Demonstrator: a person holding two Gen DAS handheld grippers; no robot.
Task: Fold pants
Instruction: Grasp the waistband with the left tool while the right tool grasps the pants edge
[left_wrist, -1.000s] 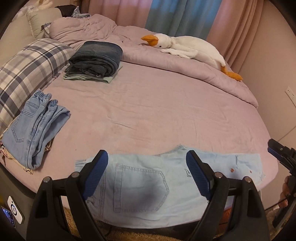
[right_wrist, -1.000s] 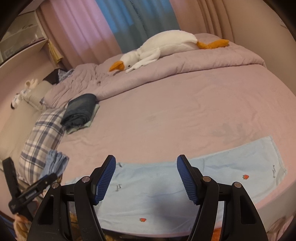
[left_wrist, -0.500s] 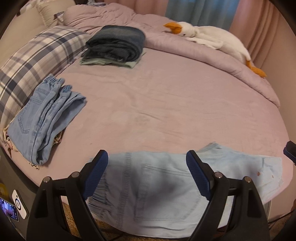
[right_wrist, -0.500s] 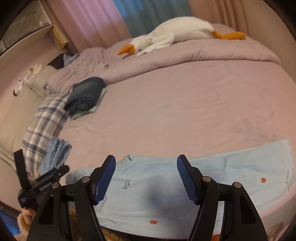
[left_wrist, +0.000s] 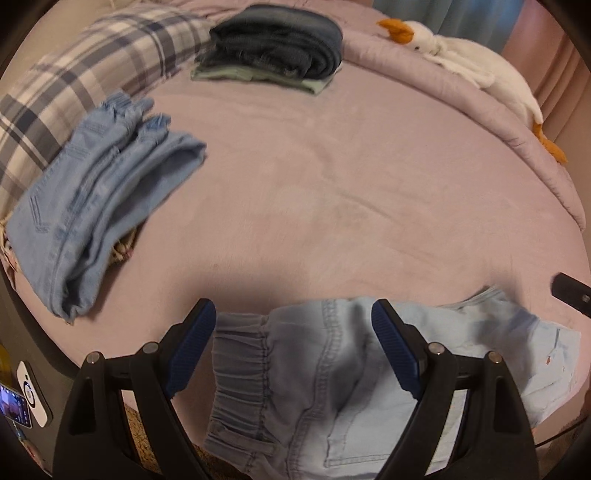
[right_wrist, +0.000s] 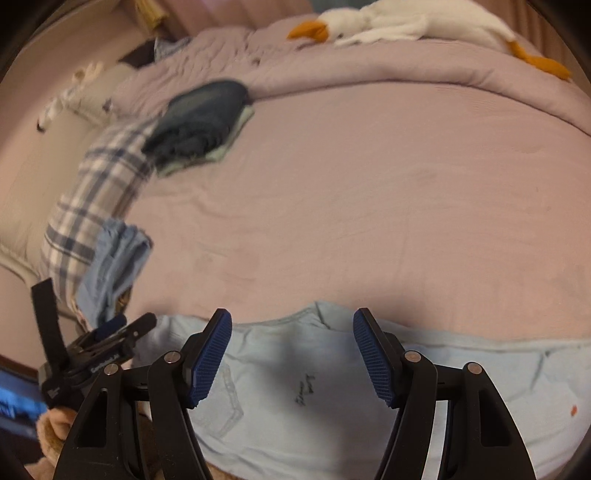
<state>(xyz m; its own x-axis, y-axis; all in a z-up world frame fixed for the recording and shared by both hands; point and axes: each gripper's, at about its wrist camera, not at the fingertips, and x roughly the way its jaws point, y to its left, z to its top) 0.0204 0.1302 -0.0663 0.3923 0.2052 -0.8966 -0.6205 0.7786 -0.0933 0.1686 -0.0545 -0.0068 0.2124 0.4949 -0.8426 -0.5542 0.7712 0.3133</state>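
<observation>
A pair of light blue pants (left_wrist: 332, 387) lies flat along the near edge of the bed, folded lengthwise. Its elastic waistband (left_wrist: 240, 369) is on the left, and the leg (right_wrist: 498, 387) with small red prints runs to the right. My left gripper (left_wrist: 293, 347) hovers open over the waistband and seat, blue pads well apart with nothing between them. Further right, over the upper leg, my right gripper (right_wrist: 291, 358) is open too, with a small dark print on the cloth below it. The left gripper also shows in the right wrist view (right_wrist: 96, 343).
On the mauve bed (left_wrist: 332, 166), folded light jeans (left_wrist: 96, 206) lie at the left edge beside a plaid pillow (left_wrist: 92, 62). A dark folded stack (left_wrist: 273, 48) sits further back. A white goose plush (left_wrist: 472, 66) lies on the bunched duvet. A phone (left_wrist: 22, 402) is at lower left.
Both grippers have sunk closer to the pants and tipped further down. The left one has shifted over the waistband end; the right one has moved left along the leg. Jaws unchanged.
</observation>
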